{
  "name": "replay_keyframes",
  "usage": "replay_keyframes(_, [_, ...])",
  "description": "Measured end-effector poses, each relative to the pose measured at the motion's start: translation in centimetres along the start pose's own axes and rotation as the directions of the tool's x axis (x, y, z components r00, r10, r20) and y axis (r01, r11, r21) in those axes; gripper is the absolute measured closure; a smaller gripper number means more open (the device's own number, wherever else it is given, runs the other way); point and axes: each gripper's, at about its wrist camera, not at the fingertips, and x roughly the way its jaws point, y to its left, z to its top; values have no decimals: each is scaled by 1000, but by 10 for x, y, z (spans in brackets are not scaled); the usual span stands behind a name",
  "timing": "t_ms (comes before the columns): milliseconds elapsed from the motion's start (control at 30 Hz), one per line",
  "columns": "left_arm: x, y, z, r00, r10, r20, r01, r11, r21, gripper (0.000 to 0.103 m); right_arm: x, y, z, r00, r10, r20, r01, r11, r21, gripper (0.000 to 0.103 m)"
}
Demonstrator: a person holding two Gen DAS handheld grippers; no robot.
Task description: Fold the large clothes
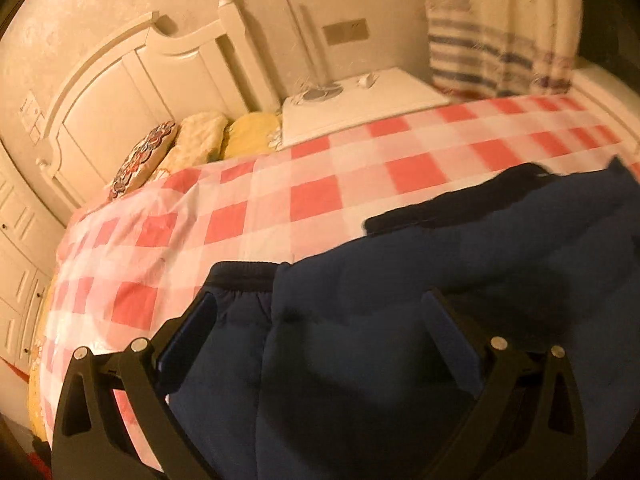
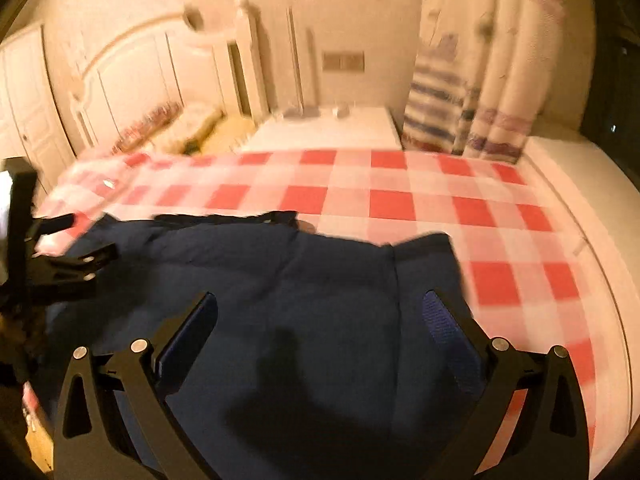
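Soft, limp navy garment (image 1: pixel 400 320) on checked bed (image 1: pixel 320 184); best pinched at ribbed hem. Left tool (image 1: pixel 320 344) and right tool (image 2: pixel 320 344) spread wide, holding nothing.

A dark navy-blue padded garment (image 1: pixel 420 320) with a black ribbed band lies on a red-pink-and-white checked bedsheet (image 1: pixel 312 184) — beyond it a cream-white wooden headboard (image 1: pixel 132 92), yellow pillows (image 1: pixel 224 136) and a pale blue-striped curtain (image 2: pixel 448 96).

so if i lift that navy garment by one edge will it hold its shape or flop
Probably flop: the navy garment lies in soft creases on the checked bedsheet. It looks thick, perhaps padded, so likely bulky rather than clingy. The elastic hem may bunch. Both hand-held grippers are open above it.
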Motion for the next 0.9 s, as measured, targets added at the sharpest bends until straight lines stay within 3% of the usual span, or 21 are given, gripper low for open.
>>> replay_keyframes(67, [22, 3, -7, 999, -36, -35, 36, 999, -15, 2, 53, -6, 0, 988, -71, -137, 66, 997, -41, 5])
replay_keyframes(100, [32, 9, -11, 993, -99, -59, 94, 993, -69, 2, 70, -15, -4, 984, 2, -179, 1, 1000, 15, 4])
replay_keyframes(167, [37, 20, -13, 986, -154, -60, 145, 981, -131, 2, 70, -30, -6, 986, 66, -155, -52, 994, 94, 4])
replay_keyframes(367, [48, 22, -13, 978, -200, -54, 188, 967, -173, 2, 71, -35, -11, 985, 98, -141, -81, 989, 121, 4])
replay_keyframes(600, [46, 20, -15, 980, -192, -45, 182, 968, -174, 2, 70, -38, -8, 984, 115, -137, -97, 987, 131, 4])
replay_keyframes(733, [44, 20, -16, 980, -194, -44, 184, 966, -180, 2, 38, -49, -15, 982, 155, -106, -132, 971, 200, 5])
replay_keyframes(900, [43, 22, -17, 980, -195, -41, 185, 965, -184, 2, -52, -77, -63, 981, 179, 70, -192, 942, 274, 5])
